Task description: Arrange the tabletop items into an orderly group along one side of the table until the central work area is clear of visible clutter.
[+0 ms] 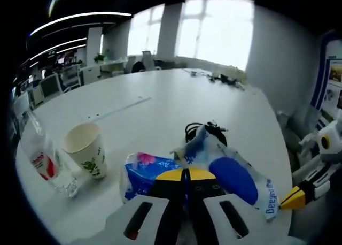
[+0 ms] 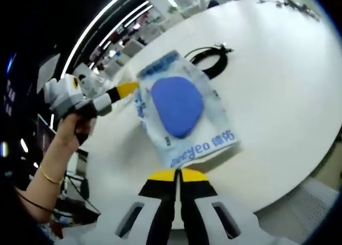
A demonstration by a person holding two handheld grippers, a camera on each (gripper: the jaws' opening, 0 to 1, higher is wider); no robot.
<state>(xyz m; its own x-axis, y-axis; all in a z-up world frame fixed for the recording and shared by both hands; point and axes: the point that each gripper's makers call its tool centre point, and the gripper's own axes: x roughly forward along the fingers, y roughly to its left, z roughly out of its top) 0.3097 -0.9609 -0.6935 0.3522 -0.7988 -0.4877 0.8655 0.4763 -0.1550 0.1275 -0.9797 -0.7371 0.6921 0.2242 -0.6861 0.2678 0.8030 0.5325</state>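
Looking through the left gripper view, we see our left gripper (image 1: 186, 175) with yellow-tipped jaws pressed together, clenched with nothing visibly between them, just above a blue tissue pack (image 1: 143, 178). Beside it lies a clear pouch (image 1: 238, 181) with a blue pad inside, a black cable (image 1: 199, 130) behind. A paper cup (image 1: 86, 148) and plastic bottle (image 1: 47, 162) stand at left on the white table (image 1: 160, 103). The right gripper (image 1: 312, 183) enters at right.

In the right gripper view, our right gripper (image 2: 178, 175) is likewise closed and empty, near the pouch (image 2: 184, 111). The left gripper (image 2: 125, 89) touches the pouch's far edge, held by a hand (image 2: 69, 130).
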